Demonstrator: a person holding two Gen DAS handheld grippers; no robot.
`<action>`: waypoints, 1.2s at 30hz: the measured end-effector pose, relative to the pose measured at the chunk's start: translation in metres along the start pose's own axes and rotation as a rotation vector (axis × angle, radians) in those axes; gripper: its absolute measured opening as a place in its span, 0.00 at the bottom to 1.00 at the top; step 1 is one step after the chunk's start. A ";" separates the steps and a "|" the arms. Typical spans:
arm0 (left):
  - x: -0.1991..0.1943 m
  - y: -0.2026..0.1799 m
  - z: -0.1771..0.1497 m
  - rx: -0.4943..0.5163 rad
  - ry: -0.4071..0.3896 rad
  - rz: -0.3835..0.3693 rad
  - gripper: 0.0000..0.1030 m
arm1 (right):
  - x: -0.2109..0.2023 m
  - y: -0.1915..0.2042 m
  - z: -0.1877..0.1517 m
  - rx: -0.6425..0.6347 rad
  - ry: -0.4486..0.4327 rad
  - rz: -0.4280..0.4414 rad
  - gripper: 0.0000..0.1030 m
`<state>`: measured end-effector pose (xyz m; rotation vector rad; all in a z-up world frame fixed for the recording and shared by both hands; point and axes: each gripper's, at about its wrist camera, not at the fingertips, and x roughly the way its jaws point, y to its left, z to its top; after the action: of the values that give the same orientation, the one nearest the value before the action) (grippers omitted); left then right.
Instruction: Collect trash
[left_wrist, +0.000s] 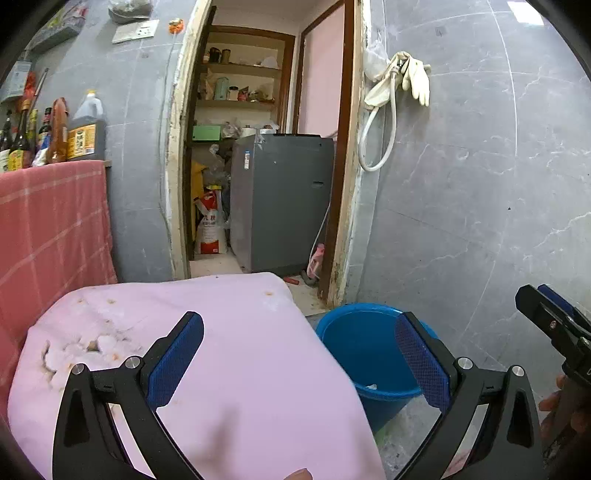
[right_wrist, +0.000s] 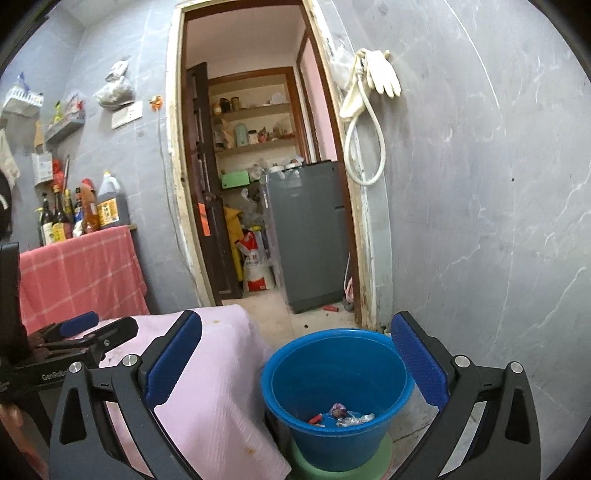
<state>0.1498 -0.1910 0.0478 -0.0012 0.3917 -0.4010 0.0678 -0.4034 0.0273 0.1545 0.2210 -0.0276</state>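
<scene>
A blue bucket (right_wrist: 334, 387) stands on a green stool (right_wrist: 384, 452) next to a table under a pink cloth (right_wrist: 218, 387). Small wrappers and scraps of trash (right_wrist: 341, 412) lie in its bottom. My right gripper (right_wrist: 295, 358) is open and empty, held above the bucket's near rim. My left gripper (left_wrist: 299, 354) is open and empty over the pink cloth (left_wrist: 229, 350), with the bucket (left_wrist: 360, 350) to its right. The right gripper's tip (left_wrist: 550, 317) shows at the right edge of the left wrist view. The left gripper (right_wrist: 92, 332) shows at the left of the right wrist view.
A stained patch (left_wrist: 85, 347) marks the cloth's left part. A red checked cloth (left_wrist: 51, 229) hangs at left under bottles (left_wrist: 85, 129). A doorway leads to a grey washing machine (left_wrist: 280, 199) and shelves. Gloves and a hose (left_wrist: 410, 81) hang on the grey tiled wall.
</scene>
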 end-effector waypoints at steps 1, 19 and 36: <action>-0.004 0.001 -0.002 -0.004 0.001 0.001 0.99 | -0.004 0.002 -0.001 -0.005 -0.003 0.000 1.00; -0.065 0.015 -0.051 -0.006 -0.035 0.088 0.99 | -0.048 0.022 -0.039 -0.061 -0.052 -0.018 1.00; -0.079 0.009 -0.086 -0.002 -0.047 0.100 0.99 | -0.046 0.015 -0.075 -0.068 0.008 -0.053 1.00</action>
<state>0.0540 -0.1459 -0.0028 0.0070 0.3445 -0.3018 0.0073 -0.3763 -0.0322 0.0810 0.2341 -0.0717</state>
